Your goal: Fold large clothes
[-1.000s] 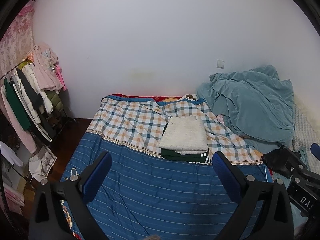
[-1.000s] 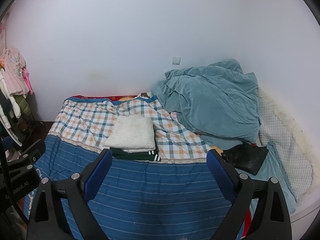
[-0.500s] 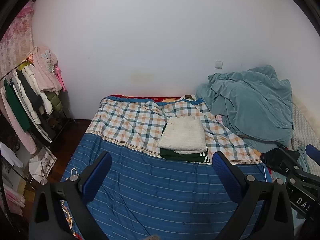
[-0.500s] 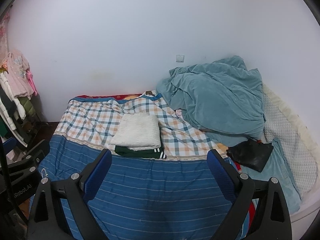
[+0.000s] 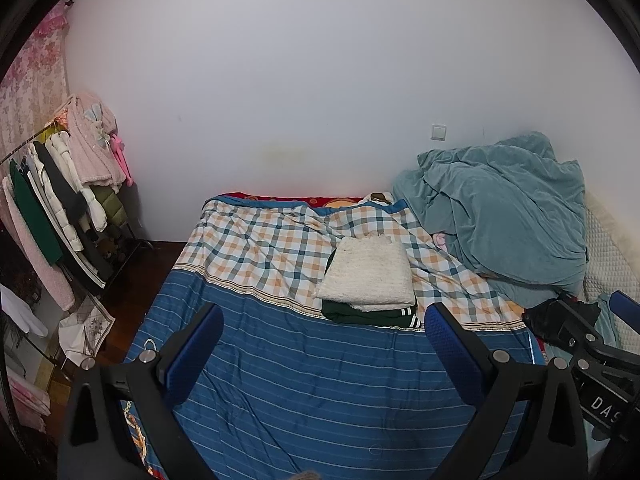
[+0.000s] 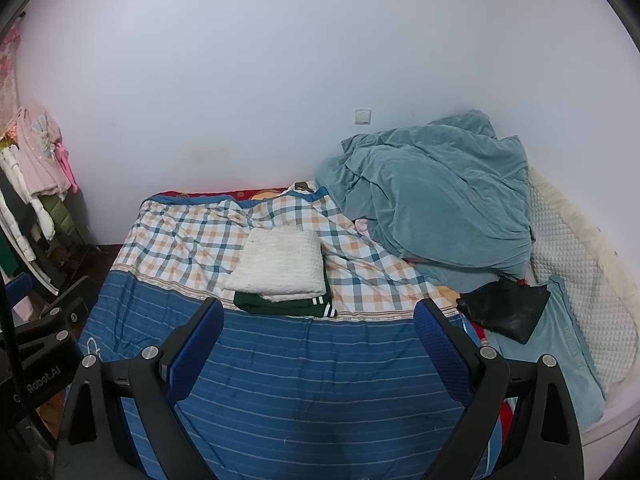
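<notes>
A folded white fuzzy garment [image 5: 370,276] [image 6: 280,266] lies on top of a folded dark green garment [image 5: 368,315] [image 6: 288,304] in the middle of the bed. A crumpled black garment [image 6: 506,310] [image 5: 548,320] lies at the bed's right side. My left gripper [image 5: 320,348] is open and empty, held above the blue striped cover [image 5: 312,380] near the stack. My right gripper [image 6: 318,344] is open and empty, also above the cover [image 6: 312,380]. Each gripper shows at the edge of the other's view.
A heap of teal blanket [image 5: 504,212] [image 6: 436,200] sits at the back right against the wall. A quilted white pad [image 6: 580,280] lines the right edge. A clothes rack [image 5: 52,208] with hanging coats stands left of the bed.
Both grippers have drifted slightly; the right wrist view has swung a little to the left, so the stack and black garment sit further right in it. Both stay open.
</notes>
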Demonstrator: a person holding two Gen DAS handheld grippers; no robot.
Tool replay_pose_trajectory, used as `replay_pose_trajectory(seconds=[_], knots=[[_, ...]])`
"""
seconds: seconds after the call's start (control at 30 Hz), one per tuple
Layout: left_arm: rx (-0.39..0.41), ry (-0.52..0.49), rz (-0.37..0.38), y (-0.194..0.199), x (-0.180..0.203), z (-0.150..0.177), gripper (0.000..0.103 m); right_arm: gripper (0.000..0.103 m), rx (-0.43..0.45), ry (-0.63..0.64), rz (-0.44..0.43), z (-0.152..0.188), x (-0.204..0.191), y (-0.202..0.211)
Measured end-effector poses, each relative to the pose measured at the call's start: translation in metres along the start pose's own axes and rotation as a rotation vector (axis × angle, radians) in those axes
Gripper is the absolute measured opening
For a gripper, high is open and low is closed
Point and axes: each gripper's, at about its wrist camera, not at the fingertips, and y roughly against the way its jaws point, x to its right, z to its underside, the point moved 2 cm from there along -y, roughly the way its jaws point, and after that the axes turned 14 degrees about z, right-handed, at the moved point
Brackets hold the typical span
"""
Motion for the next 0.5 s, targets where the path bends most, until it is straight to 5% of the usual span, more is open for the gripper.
replay_pose_trajectory(seconds=[0.5], knots=[[0.01,-0.004,-0.005,0.0029,-0.008,-0.0062,0.103,0.097,0.0,-0.003,-0.005,-0.0002,-0.0034,-0.0025]])
